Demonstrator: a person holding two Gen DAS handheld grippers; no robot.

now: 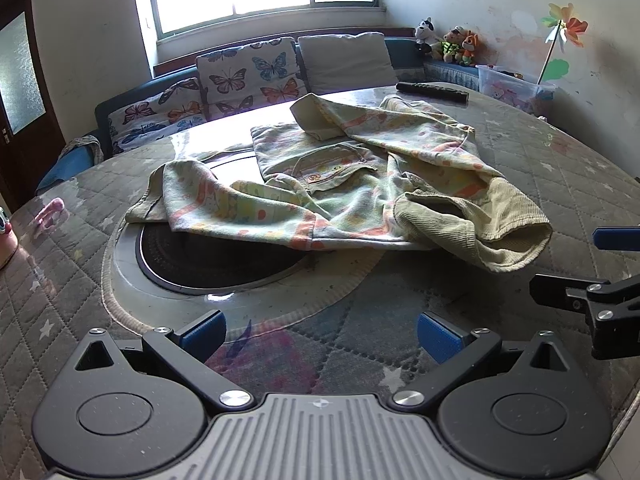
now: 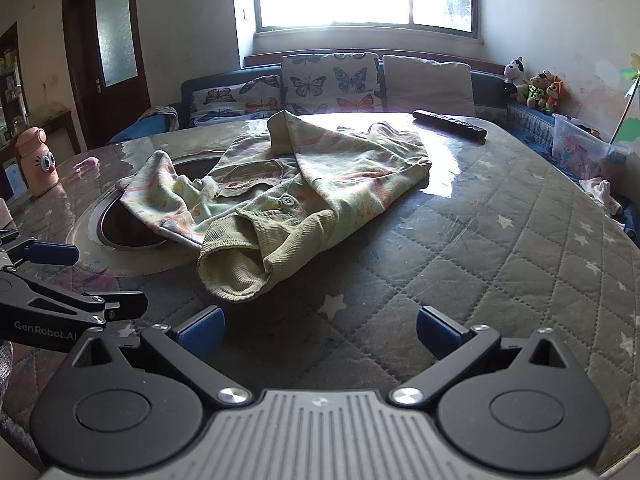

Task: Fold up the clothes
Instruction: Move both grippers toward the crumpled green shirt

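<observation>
A pale green patterned child's garment (image 1: 340,184) with ribbed olive cuffs lies crumpled on the round table, partly over a dark round inset. It also shows in the right wrist view (image 2: 296,184). My left gripper (image 1: 320,334) is open and empty, low over the table's near side, short of the garment. My right gripper (image 2: 318,330) is open and empty, just in front of the ribbed cuff (image 2: 236,268). The right gripper shows at the right edge of the left wrist view (image 1: 592,264), and the left gripper at the left edge of the right wrist view (image 2: 76,280).
The table has a quilted star-print cover (image 2: 500,248) under glass. A black remote (image 2: 450,125) lies at the far edge. A pink bottle (image 2: 38,162) stands at far left. A sofa with butterfly cushions (image 1: 248,76), soft toys (image 1: 452,42) and a plastic box (image 1: 516,88) lie beyond.
</observation>
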